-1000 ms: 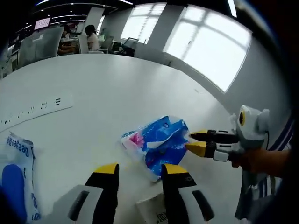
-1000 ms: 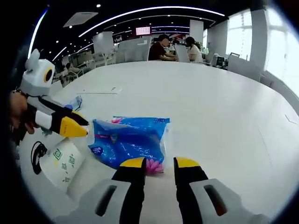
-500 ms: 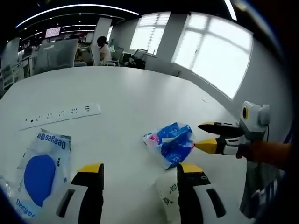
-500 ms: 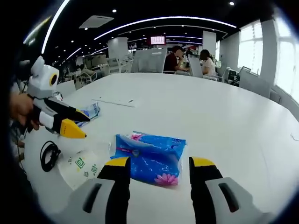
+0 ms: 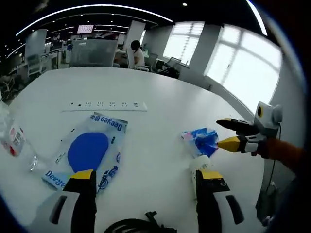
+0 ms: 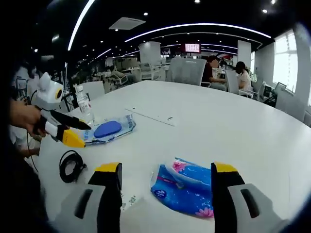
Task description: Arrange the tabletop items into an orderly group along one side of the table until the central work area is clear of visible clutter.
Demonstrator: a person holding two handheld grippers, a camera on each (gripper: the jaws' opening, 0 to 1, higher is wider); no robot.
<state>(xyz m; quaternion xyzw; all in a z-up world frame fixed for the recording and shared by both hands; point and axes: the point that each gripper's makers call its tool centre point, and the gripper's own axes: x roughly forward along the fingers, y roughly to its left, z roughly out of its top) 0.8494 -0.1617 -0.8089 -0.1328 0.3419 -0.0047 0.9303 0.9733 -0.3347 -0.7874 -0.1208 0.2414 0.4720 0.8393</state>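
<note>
left gripper point(image 5: 143, 177) w/ yellow-tipped black fingers point(image 5: 83, 175) spread wide, nothing between them; hangs above the white round table point(image 5: 146, 87). just ahead of its left finger: flat blue-and-white plastic wipes pouch w/ a dark blue oval point(image 5: 87, 148), lying flat. beyond that pouch, a long white power strip point(image 5: 104, 105). below and between the fingers, a coiled black cable point(image 5: 133, 225), partly cut off. ahead of the right finger: crumpled blue plastic tissue pack w/ pink print point(image 5: 201, 141), w/ a white paper packet point(image 5: 199, 165) touching it on the near side.

right gripper point(image 6: 167, 170), fingers point(image 6: 109, 170) also wide apart, holding nothing. blue tissue pack point(image 6: 187, 191) lies on table point(image 6: 218, 121) between the two fingers, nearer the right one; contact w/ either finger: cannot tell, looks apart. white packet point(image 6: 127, 201) just inside the left finger. cable point(image 6: 71, 166) further left, wipes pouch point(image 6: 108, 130) beyond it, clear plastic bottle point(image 6: 83, 106) upright near the pouch. power strip point(image 6: 153, 115) ahead, well apart.

each gripper appears in the other's view, jaws parted.
</note>
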